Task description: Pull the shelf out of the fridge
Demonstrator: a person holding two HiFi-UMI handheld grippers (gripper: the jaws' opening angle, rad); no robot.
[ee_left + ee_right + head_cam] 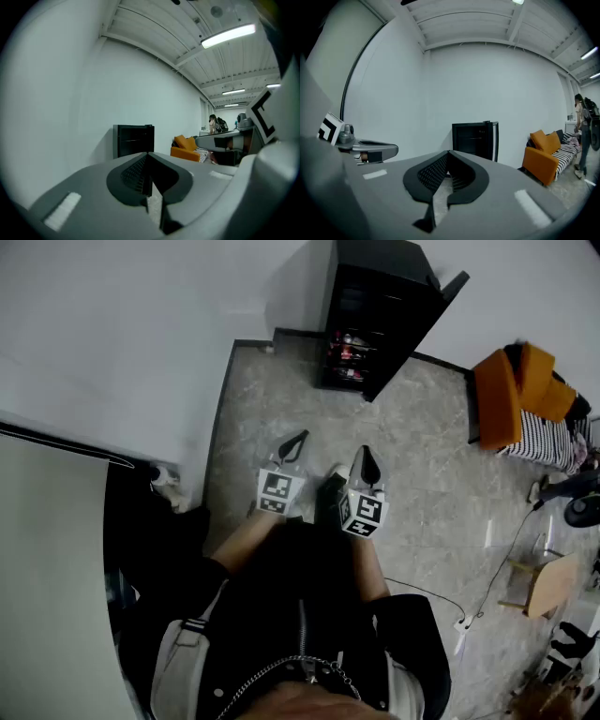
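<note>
Fridge: one, black.
Shelves inside the fridge: more than one; too small to count exactly.
Grippers: two, the left gripper and the right gripper.
Marker cubes: two, one per gripper, the left cube and the right cube.
Orange sofa: one.
Wooden stool: one.
Floor cable: one traced.
People: two, the wearer and a standing person beyond the sofa.
</note>
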